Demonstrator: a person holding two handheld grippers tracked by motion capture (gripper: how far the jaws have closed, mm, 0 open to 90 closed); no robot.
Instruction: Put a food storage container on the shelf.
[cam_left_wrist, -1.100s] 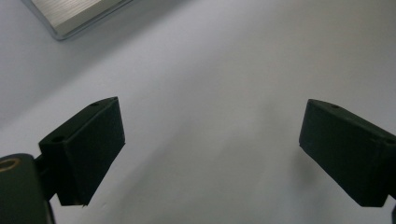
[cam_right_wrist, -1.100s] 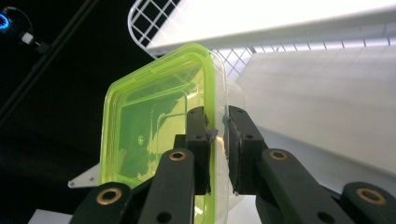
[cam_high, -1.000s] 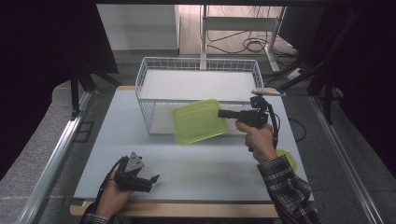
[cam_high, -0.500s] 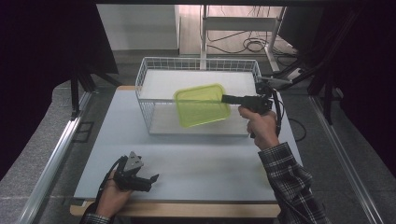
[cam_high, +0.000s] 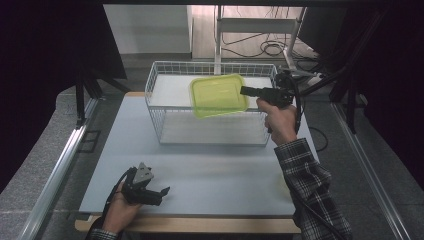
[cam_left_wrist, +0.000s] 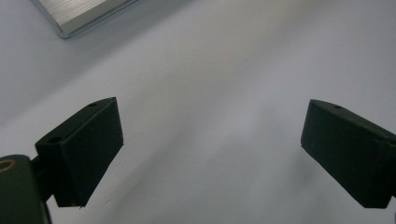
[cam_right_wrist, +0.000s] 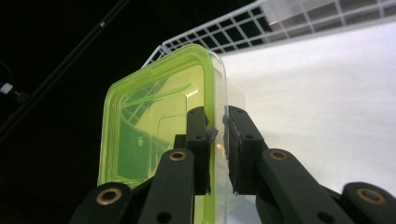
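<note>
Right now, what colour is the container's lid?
Translucent lime green lid, best seen in the right gripper view.

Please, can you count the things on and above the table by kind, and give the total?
Green-lidded container, held by the right gripper: 1
White wire basket: 1
Handheld grippers, right and left gripper: 2
Total: 4
</note>
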